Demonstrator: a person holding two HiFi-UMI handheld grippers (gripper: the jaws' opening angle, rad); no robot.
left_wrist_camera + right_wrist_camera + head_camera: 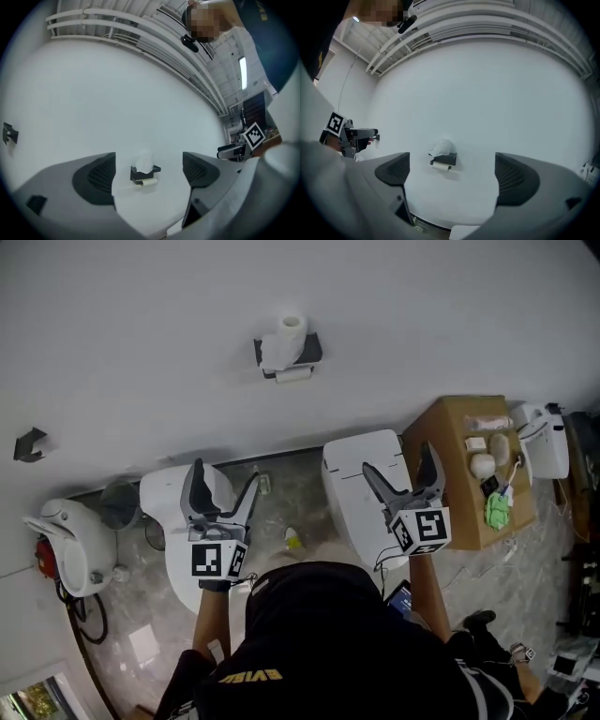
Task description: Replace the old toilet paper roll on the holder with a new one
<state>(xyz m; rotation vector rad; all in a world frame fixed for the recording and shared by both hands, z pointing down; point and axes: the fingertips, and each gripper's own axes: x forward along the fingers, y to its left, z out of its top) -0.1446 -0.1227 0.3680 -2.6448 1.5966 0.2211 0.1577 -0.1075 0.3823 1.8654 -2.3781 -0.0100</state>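
Observation:
A black holder (309, 351) is fixed on the white wall, with a nearly bare cream roll core (293, 375) on its bar and a white paper roll (283, 341) standing on top. The same holder (140, 176) shows small between the left jaws and again as the holder (448, 159) between the right jaws. My left gripper (222, 494) and my right gripper (402, 475) are both held well short of the wall, open and empty. The left one hangs over a white toilet (169, 502), the right one over a second toilet (352, 465).
A cardboard box (448, 432) at the right carries white rolls (482, 465), a green item (496, 510) and other small things. A black hook (29, 443) sits on the wall at left. A white appliance (70, 540) stands at the lower left, and a small bottle (292, 539) lies on the marble floor.

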